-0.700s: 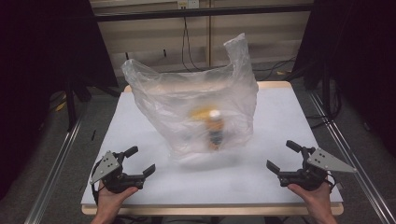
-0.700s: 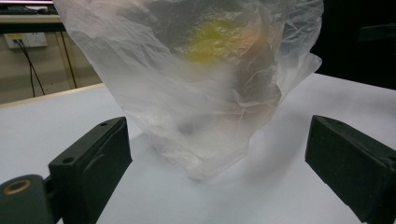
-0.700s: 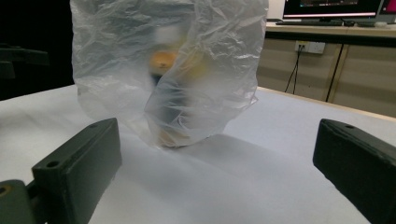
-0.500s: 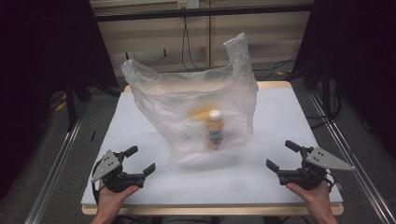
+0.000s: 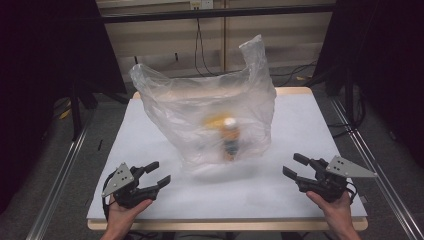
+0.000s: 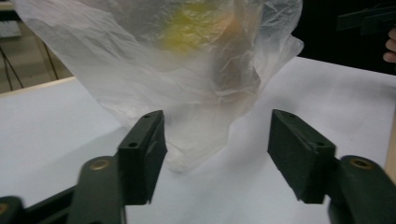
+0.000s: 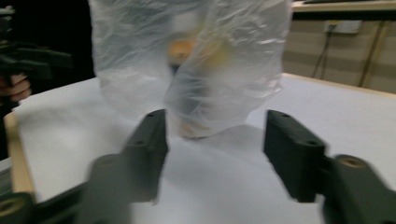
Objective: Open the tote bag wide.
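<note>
centrally on the white table top (image 5: 150, 130) stands a crumpled clear plastic bag (image 5: 200, 105), its handles up; through the film shows a blurred small bottle with a white cap (image 5: 230, 137) and something yellow-orange (image 5: 216, 121) behind it. any label is too blurred to read. near the front edge, well apart from the bag, the left gripper (image 5: 155, 174) and the right gripper (image 5: 294, 166) point toward it, jaws spread and empty. nothing lies between them and the bag.
</note>
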Action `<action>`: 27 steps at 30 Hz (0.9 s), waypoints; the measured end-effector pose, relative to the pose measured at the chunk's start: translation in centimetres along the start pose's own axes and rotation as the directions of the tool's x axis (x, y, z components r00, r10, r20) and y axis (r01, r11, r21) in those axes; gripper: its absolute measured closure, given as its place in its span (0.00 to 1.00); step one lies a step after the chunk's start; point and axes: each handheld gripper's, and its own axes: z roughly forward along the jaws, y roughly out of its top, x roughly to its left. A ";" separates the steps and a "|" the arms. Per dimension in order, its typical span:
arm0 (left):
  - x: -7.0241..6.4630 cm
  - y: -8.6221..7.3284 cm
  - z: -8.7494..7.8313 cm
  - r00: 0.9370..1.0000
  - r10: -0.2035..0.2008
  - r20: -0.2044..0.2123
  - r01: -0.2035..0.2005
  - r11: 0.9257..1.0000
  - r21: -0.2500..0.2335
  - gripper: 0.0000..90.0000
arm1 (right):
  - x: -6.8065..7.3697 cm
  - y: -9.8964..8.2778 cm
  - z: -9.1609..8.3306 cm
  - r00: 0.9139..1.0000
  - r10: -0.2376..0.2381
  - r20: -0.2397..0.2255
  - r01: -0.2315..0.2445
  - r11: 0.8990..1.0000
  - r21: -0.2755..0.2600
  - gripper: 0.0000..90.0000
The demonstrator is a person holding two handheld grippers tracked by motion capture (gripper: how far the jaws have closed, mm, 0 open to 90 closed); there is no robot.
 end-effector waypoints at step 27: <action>-0.2 2.7 1.8 0.982 -0.049 0.180 0.039 0.997 0.059 0.93 | 1.6 3.4 2.8 0.986 0.003 -0.168 0.009 0.997 0.074 1.00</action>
